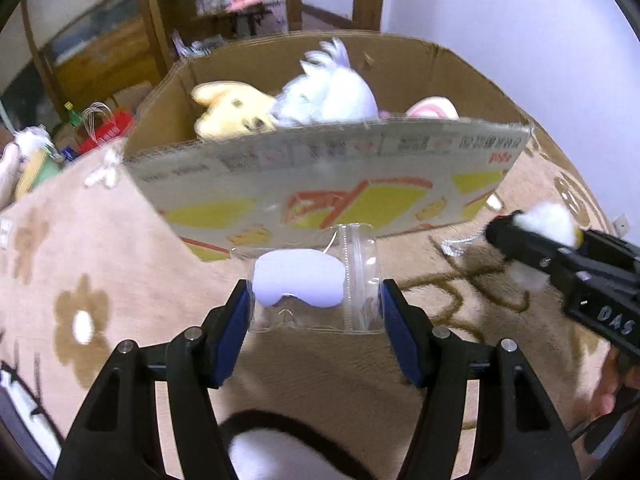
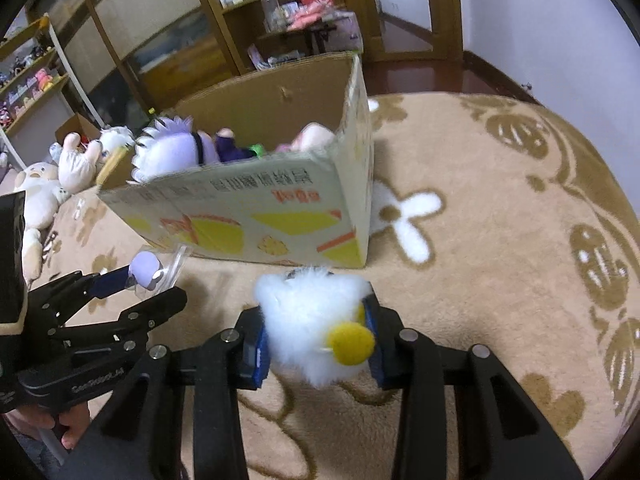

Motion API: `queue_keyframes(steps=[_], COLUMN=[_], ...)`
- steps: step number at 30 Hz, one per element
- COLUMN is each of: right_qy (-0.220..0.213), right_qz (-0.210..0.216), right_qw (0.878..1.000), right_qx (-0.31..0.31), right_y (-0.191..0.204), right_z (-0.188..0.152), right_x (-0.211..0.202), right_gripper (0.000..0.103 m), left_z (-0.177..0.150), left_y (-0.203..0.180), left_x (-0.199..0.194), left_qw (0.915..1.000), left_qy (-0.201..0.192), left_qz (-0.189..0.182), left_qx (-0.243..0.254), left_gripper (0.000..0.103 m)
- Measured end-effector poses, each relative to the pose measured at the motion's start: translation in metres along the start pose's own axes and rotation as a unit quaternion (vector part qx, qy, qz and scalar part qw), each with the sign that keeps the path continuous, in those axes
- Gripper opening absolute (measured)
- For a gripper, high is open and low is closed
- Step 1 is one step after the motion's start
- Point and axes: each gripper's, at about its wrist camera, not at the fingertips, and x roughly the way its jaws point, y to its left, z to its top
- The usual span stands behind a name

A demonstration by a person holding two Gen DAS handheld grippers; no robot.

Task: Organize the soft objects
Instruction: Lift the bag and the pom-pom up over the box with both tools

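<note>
In the left wrist view, the left tongs point(image 1: 316, 312) are clamped on a clear plastic pouch point(image 1: 352, 280) with a pale lilac soft piece point(image 1: 298, 280) inside it, held above the beige flowered carpet point(image 1: 100, 264) just in front of a cardboard box point(image 1: 320, 168). In the box lie a yellow plush point(image 1: 232, 110), a white plush point(image 1: 332, 96) and a pink-and-white one point(image 1: 432, 109). At the right edge the right tongs point(image 1: 516, 236) grip a white fluffy toy point(image 1: 550, 220). In the right wrist view, the right tongs point(image 2: 316, 340) are closed on the white fluffy toy point(image 2: 308, 320), which has a yellow pompom point(image 2: 352, 344), above the carpet point(image 2: 500, 240) near the box point(image 2: 260, 208). At the left, the left tongs point(image 2: 152, 284) hold the pouch point(image 2: 176, 264). More plush toys point(image 2: 44, 188) lie on the floor beyond the box.
</note>
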Motion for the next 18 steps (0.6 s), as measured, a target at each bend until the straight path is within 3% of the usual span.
queue_keyframes(steps=[8, 18], right_qy=[-0.066, -0.148], right_qz=[0.013, 0.029], right_qw=[0.998, 0.988], right_qx=[-0.007, -0.021], right_y=[0.013, 0.031], right_z=[0.015, 0.048], right_x=[-0.045, -0.087], right_gripper=[0.04, 0.04], left_z=[0.006, 0.033], left_y=[0.013, 0.001], left_x=[-0.057, -0.101], left_qw=[0.9974, 0.9851], left_qy=[-0.063, -0.16], left_qz=[0.031, 0.055], left_qx=[-0.016, 0.033], left_gripper=[0.063, 0.063])
